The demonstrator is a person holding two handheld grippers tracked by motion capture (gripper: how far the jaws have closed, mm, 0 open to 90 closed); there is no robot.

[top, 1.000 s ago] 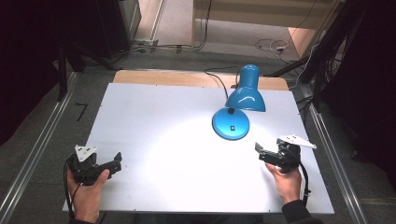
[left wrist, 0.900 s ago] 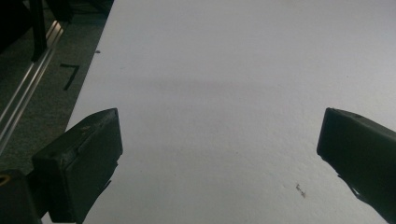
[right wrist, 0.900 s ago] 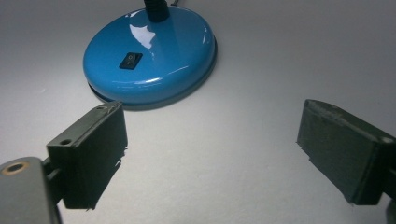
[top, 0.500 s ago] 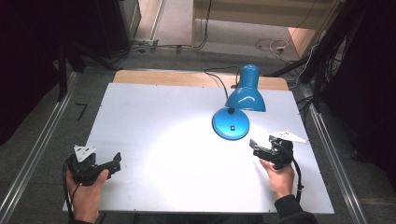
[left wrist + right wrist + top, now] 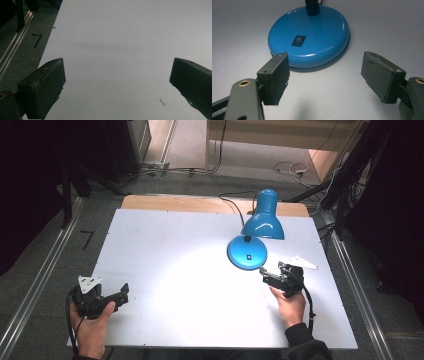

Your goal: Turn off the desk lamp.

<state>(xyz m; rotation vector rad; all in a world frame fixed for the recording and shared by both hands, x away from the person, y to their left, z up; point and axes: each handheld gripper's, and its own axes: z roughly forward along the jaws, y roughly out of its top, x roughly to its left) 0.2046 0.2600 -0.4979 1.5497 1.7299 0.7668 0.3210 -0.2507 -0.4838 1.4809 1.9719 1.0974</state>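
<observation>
Glossy blue desk lamp, round base, black rocker switch

The left hand comes in from the bottom left corner of the high view, fist wrapped around the body of the left tool, with the grey three-cornered plate on top. That tool points to the right and a little forward; in the left gripper view its two black jaws stand wide apart with nothing between them. The right hand, in a dark sleeve, reaches forward from the bottom right and holds the right tool low, pointing forward and to the left. In the right gripper view its jaws are likewise spread wide, gripping nothing.
</observation>
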